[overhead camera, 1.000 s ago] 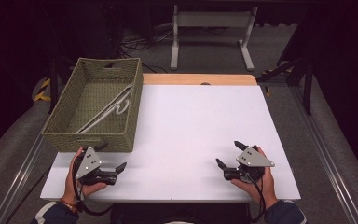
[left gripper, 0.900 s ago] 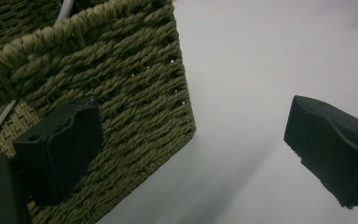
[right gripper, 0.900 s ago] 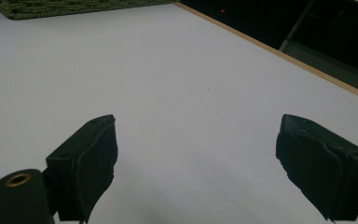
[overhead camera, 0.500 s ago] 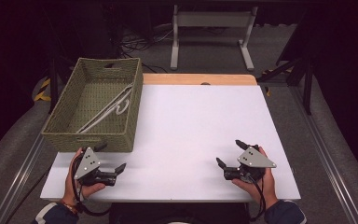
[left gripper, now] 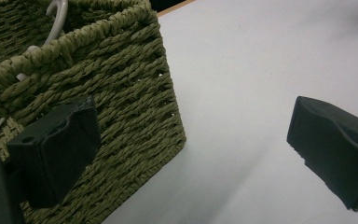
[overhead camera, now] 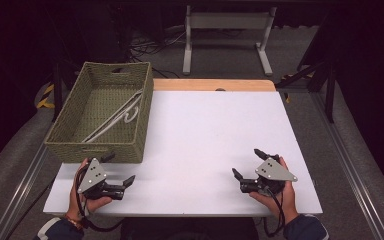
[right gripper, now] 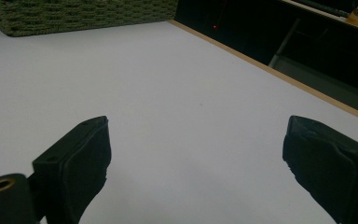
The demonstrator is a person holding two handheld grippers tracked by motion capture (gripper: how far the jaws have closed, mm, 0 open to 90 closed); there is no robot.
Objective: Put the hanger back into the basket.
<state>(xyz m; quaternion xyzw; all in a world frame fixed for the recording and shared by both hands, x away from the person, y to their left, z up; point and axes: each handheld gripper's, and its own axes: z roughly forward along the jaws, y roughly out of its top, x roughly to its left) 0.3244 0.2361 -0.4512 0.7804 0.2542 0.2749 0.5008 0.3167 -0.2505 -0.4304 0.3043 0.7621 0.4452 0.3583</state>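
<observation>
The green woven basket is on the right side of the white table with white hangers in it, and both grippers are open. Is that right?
Not quite. The green woven basket sits on the left side of the white table, as the high view shows. The rest holds: white hangers lie inside it, and the left gripper and the right gripper both have their jaws apart.

Both hands come in from the bottom edge, each wrapped around its own set of black 2-jaw tongs with a grey 3-cornered plate on top. The left tongs (overhead camera: 116, 172) sit low at the near left with jaws spread wide, nothing between them. The right tongs (overhead camera: 248, 164) are at the near right, jaws gaping too and pointing inward and away. Dark sleeve cuffs show at both wrists.
</observation>
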